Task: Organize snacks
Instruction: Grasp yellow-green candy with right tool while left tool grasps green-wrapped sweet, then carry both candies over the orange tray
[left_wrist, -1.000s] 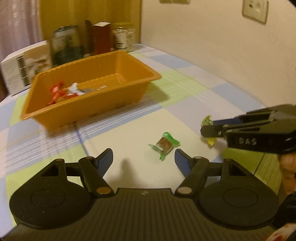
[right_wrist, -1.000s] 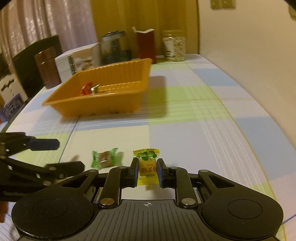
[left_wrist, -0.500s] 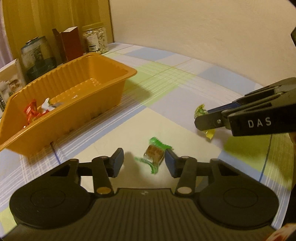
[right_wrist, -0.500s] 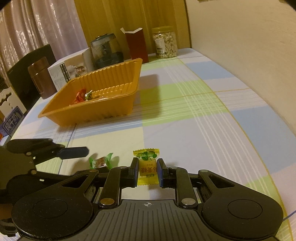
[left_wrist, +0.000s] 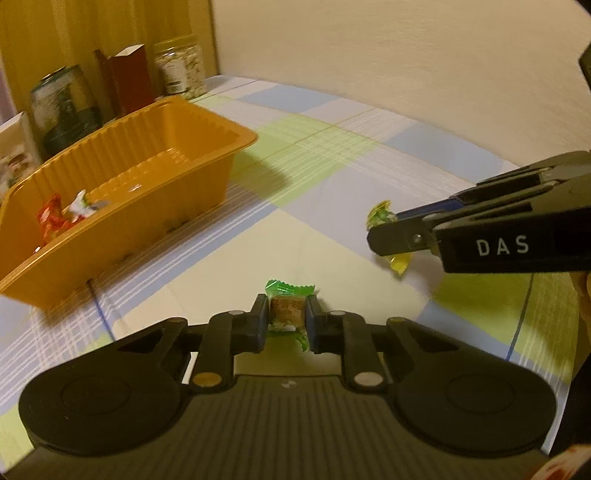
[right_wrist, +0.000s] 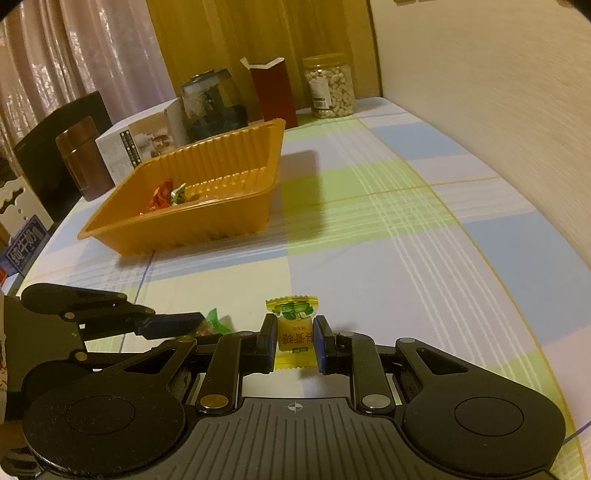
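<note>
My left gripper (left_wrist: 286, 314) is shut on a green-wrapped candy (left_wrist: 287, 309) low over the checked tablecloth. My right gripper (right_wrist: 295, 338) is shut on a yellow-wrapped candy (right_wrist: 294, 330) and holds it above the cloth; it shows at the right of the left wrist view (left_wrist: 384, 236), with the yellow candy (left_wrist: 380, 214) in it. The orange tray (left_wrist: 155, 206) stands ahead to the left and holds a red and a white wrapped snack (left_wrist: 62, 218). The tray (right_wrist: 229, 221) also shows in the right wrist view, with the left gripper (right_wrist: 177, 323) at lower left.
At the table's far end stand a nut jar (right_wrist: 328, 86), a dark red carton (right_wrist: 273, 92), a glass jar (right_wrist: 212, 103), a white box (right_wrist: 144, 144) and a brown canister (right_wrist: 83, 158). A wall (right_wrist: 498, 92) runs along the table's right side.
My left gripper has moved onto the green candy and shut on it. My right gripper still holds the yellow candy, and has lifted slightly.
</note>
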